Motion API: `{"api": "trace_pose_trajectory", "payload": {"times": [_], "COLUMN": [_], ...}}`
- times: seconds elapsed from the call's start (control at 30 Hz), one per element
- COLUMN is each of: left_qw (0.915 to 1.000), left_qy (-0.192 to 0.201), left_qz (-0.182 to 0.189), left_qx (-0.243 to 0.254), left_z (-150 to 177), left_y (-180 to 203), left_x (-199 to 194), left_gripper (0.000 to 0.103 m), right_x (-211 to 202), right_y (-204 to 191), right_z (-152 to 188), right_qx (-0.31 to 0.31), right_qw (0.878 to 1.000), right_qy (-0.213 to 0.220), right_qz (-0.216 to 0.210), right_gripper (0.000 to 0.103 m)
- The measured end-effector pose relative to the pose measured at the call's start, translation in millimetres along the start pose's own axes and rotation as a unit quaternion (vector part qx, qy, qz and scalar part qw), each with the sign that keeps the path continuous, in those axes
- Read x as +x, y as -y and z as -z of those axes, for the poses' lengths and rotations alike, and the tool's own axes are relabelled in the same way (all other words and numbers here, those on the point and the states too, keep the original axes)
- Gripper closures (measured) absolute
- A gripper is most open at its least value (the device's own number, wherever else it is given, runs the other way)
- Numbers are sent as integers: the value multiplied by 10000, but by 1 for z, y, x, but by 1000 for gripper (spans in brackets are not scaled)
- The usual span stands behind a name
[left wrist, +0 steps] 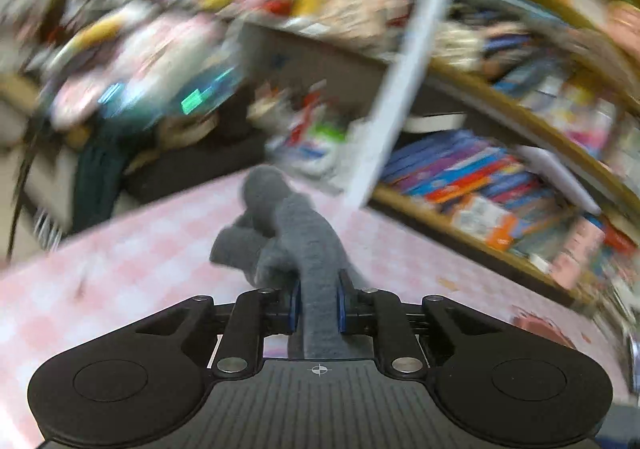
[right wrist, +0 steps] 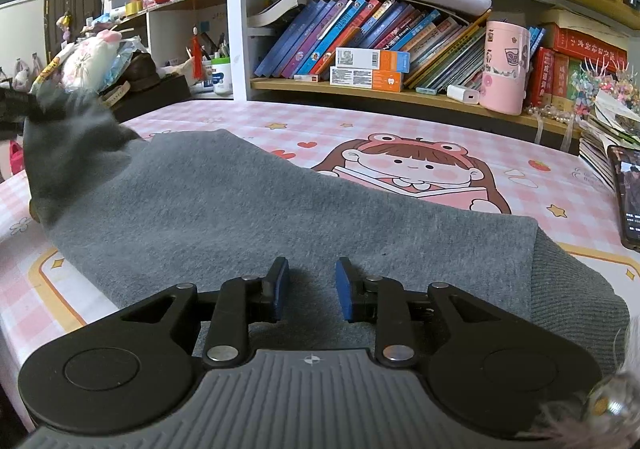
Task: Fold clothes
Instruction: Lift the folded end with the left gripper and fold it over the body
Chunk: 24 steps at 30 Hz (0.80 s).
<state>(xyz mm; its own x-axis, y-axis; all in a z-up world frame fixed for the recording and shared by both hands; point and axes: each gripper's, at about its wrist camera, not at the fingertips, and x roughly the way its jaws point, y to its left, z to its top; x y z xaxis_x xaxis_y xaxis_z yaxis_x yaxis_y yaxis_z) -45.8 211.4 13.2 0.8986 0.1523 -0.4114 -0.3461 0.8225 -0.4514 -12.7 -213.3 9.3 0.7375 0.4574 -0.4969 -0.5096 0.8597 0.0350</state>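
we fold a grey garment [right wrist: 248,205] on a pink checked worktop [right wrist: 400,129] w/ a cartoon girl print. the left claw [left wrist: 318,303] is clamped on a bunched strip of the grey cloth [left wrist: 312,249], blue pads pinching it from both sides; that view is smeared w/ blur, so we can't tell which part of the garment it is. the right claw [right wrist: 311,287] sits low over the near edge of the garment, pads apart, nothing between them. the cloth lies flat directly ahead of it, long axis running from near right to far left, where a corner rises off the worktop toward a dark shape at the left frame edge, prob. the left claw, too blurred to be sure. a ribbed hem [right wrist: 576,289] lies just right of the right claw. so the flat body is nearer our right side, the lifted end w/ the left. we judge the coming move turns on carrying that lifted end across the flat part. around: bookshelf [right wrist: 360,89] behind, pink cup [right wrist: 505,69], phone [right wrist: 628,197] at the right worktop edge, well apart from the cloth. nothing stands in the fold path.
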Motion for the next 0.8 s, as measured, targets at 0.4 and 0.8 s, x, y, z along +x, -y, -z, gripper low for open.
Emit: {"api": "trace_pose_trajectory", "payload": {"times": [0.4,0.8], "left_qw": [9945,9864], "left_qy": [-600,-236], "left_qz": [-30,381], "left_qx": [-863,-1582], "left_z": [9,10], "left_y": [-32,-55], "left_x": [25,28], "left_gripper": [57,88], "right_x": [1,7], "right_y": [-2,-10], "right_z": [0,-7], "right_qx": [-92,-218], "right_qw": [9999,9996], "right_qy": [-5,-96], "right_qz": [44,120], "right_gripper": [78,73]}}
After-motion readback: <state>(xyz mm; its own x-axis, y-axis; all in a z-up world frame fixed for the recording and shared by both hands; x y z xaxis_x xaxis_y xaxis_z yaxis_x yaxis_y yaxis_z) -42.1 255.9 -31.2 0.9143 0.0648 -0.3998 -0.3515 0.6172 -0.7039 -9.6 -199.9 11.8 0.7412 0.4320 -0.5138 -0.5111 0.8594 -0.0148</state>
